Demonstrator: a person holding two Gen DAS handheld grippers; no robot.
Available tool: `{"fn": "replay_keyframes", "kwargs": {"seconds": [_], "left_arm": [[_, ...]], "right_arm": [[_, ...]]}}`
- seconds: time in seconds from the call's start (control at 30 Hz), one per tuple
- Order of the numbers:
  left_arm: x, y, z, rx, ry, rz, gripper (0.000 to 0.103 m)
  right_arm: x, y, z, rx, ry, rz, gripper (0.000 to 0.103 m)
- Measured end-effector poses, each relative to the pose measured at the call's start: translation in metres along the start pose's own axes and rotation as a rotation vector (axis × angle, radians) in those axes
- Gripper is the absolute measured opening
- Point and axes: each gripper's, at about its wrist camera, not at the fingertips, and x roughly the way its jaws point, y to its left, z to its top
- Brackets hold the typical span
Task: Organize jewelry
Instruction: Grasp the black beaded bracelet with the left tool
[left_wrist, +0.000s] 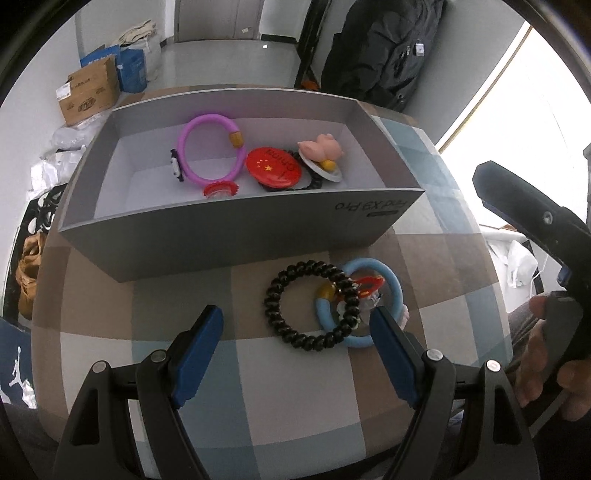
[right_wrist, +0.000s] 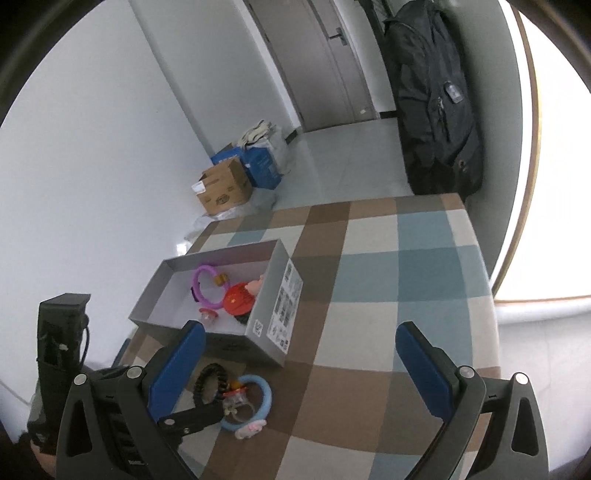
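A grey cardboard box (left_wrist: 207, 236) stands on the checked cloth. Inside lie a purple ring bracelet (left_wrist: 207, 147), a red round badge (left_wrist: 272, 167), a pink pig figure (left_wrist: 320, 147) on a white disc, and a small red clip (left_wrist: 221, 189). In front of the box lie a black coil hair tie (left_wrist: 295, 306) and a blue ring bracelet (left_wrist: 391, 284) with a red charm, overlapping. My left gripper (left_wrist: 295, 332) is open just above and before them, empty. My right gripper (right_wrist: 301, 350) is open and empty, raised over the cloth to the right. The box (right_wrist: 284, 295) and the blue ring (right_wrist: 264, 400) also show in the right wrist view.
The checked cloth (right_wrist: 388, 277) covers a small table with edges close on the left and far sides. A black backpack (right_wrist: 436, 103) hangs behind. Cardboard boxes (right_wrist: 225, 186) and bags lie on the floor by the wall.
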Motion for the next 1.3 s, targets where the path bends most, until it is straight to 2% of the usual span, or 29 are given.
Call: {"fn": "replay_keyframes", "kwargs": {"seconds": [0.2, 0.3, 0.47, 0.83, 0.97, 1.13, 1.3], "left_arm": [[0.004, -0.003, 0.003, 0.028, -0.006, 0.0, 0.078], [0.002, -0.001, 0.003, 0.016, -0.013, -0.028, 0.059], [0.006, -0.008, 0.003, 0.081, -0.01, -0.04, 0.044], [0.004, -0.001, 0.005, 0.046, 0.011, -0.055, 0.04], [0.003, -0.002, 0.003, 0.071, 0.02, -0.025, 0.04], [0.0, 0.002, 0.004, 0.045, 0.024, -0.06, 0.04], [-0.01, 0.016, 0.007, -0.034, 0.002, -0.129, 0.04]], "right_arm": [[0.0, 0.002, -0.001, -0.014, 0.003, 0.004, 0.103], [0.0, 0.002, -0.001, -0.009, 0.007, 0.007, 0.103], [0.002, 0.003, -0.001, -0.006, 0.015, 0.009, 0.103], [0.005, 0.002, -0.003, 0.0, 0.029, -0.005, 0.103], [0.006, -0.001, -0.005, 0.014, 0.048, -0.01, 0.103], [0.008, 0.001, -0.008, 0.008, 0.063, -0.015, 0.103], [0.007, 0.003, -0.017, 0.013, 0.091, -0.01, 0.103]]}}
